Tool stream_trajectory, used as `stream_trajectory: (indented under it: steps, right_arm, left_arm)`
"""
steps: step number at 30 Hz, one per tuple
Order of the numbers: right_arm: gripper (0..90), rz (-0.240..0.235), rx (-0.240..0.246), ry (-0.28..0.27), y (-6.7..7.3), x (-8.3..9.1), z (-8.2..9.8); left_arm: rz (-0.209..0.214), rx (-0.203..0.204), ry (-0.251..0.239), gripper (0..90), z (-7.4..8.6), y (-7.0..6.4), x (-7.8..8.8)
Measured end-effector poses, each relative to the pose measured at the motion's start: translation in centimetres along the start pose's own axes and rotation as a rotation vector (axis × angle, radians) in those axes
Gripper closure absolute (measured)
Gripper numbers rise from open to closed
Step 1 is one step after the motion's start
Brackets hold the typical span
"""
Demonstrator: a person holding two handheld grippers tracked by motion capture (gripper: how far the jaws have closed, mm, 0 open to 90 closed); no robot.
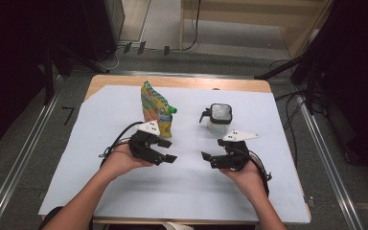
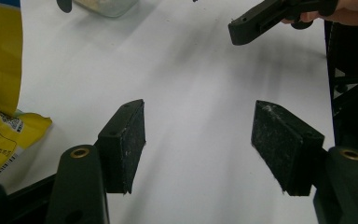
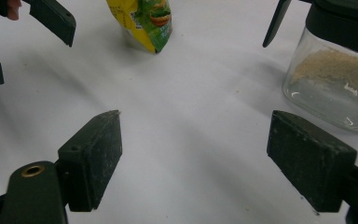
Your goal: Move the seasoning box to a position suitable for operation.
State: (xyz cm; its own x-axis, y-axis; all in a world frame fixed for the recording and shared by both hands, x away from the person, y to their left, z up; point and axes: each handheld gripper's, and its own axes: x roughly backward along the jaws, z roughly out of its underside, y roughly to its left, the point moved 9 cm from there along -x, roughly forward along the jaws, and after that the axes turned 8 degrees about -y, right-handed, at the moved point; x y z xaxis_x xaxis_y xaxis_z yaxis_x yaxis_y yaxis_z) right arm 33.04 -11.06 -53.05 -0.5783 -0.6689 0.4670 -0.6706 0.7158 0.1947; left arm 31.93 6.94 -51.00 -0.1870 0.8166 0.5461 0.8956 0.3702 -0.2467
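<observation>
Claws both gape wide and hold nothing: my left claw (image 1: 166,150) by the yellow-green crinkly bag (image 1: 156,108), right claw (image 1: 209,159) near the clear, black-lidded jar (image 1: 219,119).

The left gripper (image 1: 165,150) and right gripper (image 1: 210,159) are matt black plastic, each with 2 jaws faced in rough, scuffed black pads (image 2: 123,140) flecked with pale dust; small brass-coloured rings sit at the jaw bases. Beneath both pairs of jaws lies a smooth, matt white paper sheet (image 1: 187,187) over a pale wooden tabletop (image 1: 182,82). Beyond the left jaws, the snack pouch (image 1: 155,109) is glossy printed film, crinkled, with a green plastic cap. Beyond the right jaws, the jar (image 3: 335,88) is clear glossy plastic under a matt black lid, holding coarse tan granules.
</observation>
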Motion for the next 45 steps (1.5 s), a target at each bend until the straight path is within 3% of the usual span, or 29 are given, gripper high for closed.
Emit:
stream_trajectory:
  steps: [5, 11, 14, 15, 17, 20, 31, 40, 45]
  right_arm:
    - [18.8, 0.012, -0.001, -0.001, -0.2, 0.2, 0.0]
    - [19.7, 0.038, -0.006, -0.012, -0.7, 0.6, -0.1]
    - [19.9, 0.046, -0.004, -0.014, -0.8, 0.6, -0.2]
    - [20.0, 0.050, -0.004, -0.014, -0.8, 0.6, -0.1]
    - [20.2, 0.063, -0.002, -0.015, -0.9, 0.6, 0.0]
    - [20.3, 0.071, -0.001, -0.009, -1.0, 0.6, 0.1]
    - [21.0, 0.120, -0.013, -0.015, -2.2, 0.5, 0.1]
    - [21.0, 0.180, -0.035, -0.038, -3.8, 0.2, -0.4]
    - [20.5, 0.213, -0.082, -0.054, -5.2, -0.3, -1.0]
  left_arm:
    - [0.000, -0.016, 0.005, 41.3, 0.0, -0.1, 0.0]
    - [0.024, -0.002, -0.013, 47.6, -0.2, -0.2, 0.1]
    - [0.008, -0.013, -0.013, 48.4, -0.3, -0.1, 0.2]
    - [-0.016, -0.014, -0.006, 48.3, -0.2, 0.1, 0.2]
    - [-0.035, 0.003, -0.003, 47.6, -0.2, 0.3, 0.2]
    - [0.001, 0.047, -0.030, 47.3, -0.6, 0.3, 0.2]
    - [-0.013, -0.022, -0.024, 43.0, -0.5, 0.1, 0.1]
    - [0.049, -0.025, -0.042, 43.5, -0.8, -0.5, 0.0]
    - [0.046, -0.046, -0.035, 43.8, -0.8, -0.7, -0.1]
